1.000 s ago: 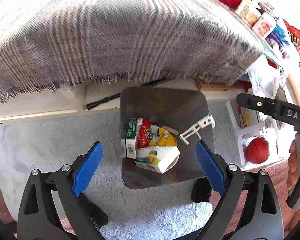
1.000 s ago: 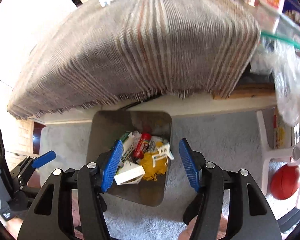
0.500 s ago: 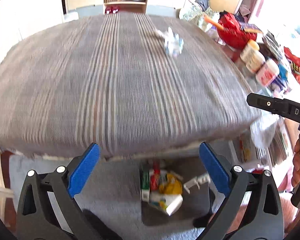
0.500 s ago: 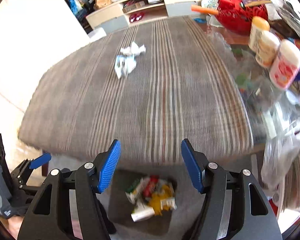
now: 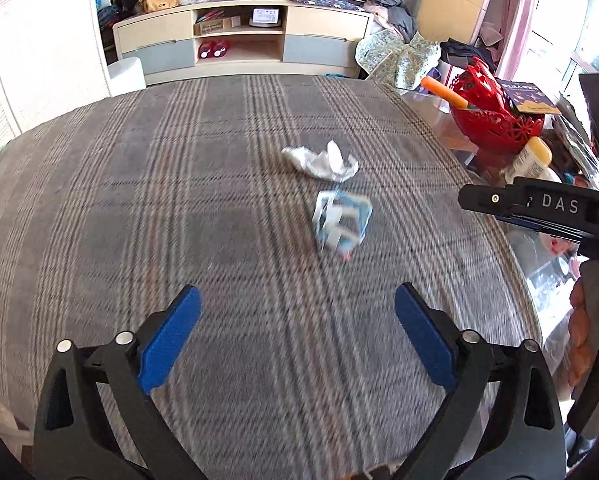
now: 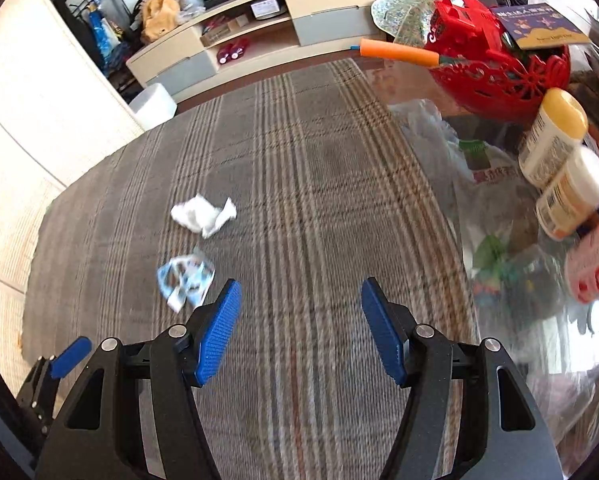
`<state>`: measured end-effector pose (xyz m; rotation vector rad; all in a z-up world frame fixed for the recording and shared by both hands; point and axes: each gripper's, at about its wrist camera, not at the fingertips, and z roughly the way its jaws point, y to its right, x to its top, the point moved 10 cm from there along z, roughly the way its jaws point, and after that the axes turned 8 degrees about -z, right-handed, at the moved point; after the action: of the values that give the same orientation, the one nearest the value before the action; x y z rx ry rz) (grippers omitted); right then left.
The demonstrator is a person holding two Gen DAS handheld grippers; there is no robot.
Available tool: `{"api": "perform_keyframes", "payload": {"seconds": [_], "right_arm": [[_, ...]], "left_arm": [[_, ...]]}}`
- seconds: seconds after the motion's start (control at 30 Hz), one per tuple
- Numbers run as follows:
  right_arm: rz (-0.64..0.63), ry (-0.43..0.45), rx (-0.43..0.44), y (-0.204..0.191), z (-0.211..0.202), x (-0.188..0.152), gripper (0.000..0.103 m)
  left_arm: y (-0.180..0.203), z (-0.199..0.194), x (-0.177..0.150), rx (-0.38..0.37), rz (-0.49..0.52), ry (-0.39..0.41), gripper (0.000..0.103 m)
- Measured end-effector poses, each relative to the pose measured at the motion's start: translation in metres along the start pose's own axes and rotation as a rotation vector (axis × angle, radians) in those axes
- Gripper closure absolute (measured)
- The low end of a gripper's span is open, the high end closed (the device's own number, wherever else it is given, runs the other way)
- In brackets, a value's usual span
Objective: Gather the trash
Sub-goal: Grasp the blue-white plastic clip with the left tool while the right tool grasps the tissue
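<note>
My left tongs (image 5: 297, 336) and right tongs (image 6: 301, 330) are wide and empty, and the crumpled tissue (image 5: 322, 161) and wrapper (image 5: 341, 220) look light and squashy, so I pinch their puffy middles.

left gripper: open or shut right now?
Open. The left gripper has its blue pads standing wide apart with only plaid cloth visible between them; nothing is held.
</note>
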<state>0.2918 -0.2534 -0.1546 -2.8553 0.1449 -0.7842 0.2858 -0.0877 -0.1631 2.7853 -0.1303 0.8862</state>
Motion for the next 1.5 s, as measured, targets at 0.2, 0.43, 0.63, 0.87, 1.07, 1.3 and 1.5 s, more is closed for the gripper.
{"api": "perform_keyframes", "payload": {"seconds": [0.2, 0.43, 0.63, 0.87, 1.07, 1.3, 1.5], "right_arm": [[0.006, 0.014, -0.015, 0.009, 0.014, 0.033, 0.039], [0.001, 0.013, -0.013, 0.006, 0.035, 0.055, 0.039], [-0.053, -0.021, 0.041, -0.037, 0.068, 0.059, 0.039], [-0.123, -0.059, 0.051, -0.084, 0.103, 0.056, 0.058], [-0.163, -0.043, 0.026, -0.095, 0.104, 0.055, 0.086], [-0.180, -0.004, 0.037, -0.091, 0.059, 0.040, 0.089], [-0.222, 0.039, 0.034, -0.088, -0.013, -0.007, 0.089]], "left_arm": [[0.021, 0.045, 0.020, -0.001, 0.030, -0.022, 0.022], [0.024, 0.075, 0.023, -0.086, 0.011, -0.081, 0.075], [0.001, 0.057, 0.025, -0.062, 0.046, -0.056, 0.092], [-0.035, 0.037, 0.025, -0.015, 0.053, -0.034, 0.092], [-0.043, 0.030, 0.026, -0.002, 0.051, -0.023, 0.092], [-0.039, 0.004, 0.010, -0.015, 0.033, -0.021, 0.092], [-0.024, -0.043, -0.028, -0.058, 0.021, -0.032, 0.092]]}}
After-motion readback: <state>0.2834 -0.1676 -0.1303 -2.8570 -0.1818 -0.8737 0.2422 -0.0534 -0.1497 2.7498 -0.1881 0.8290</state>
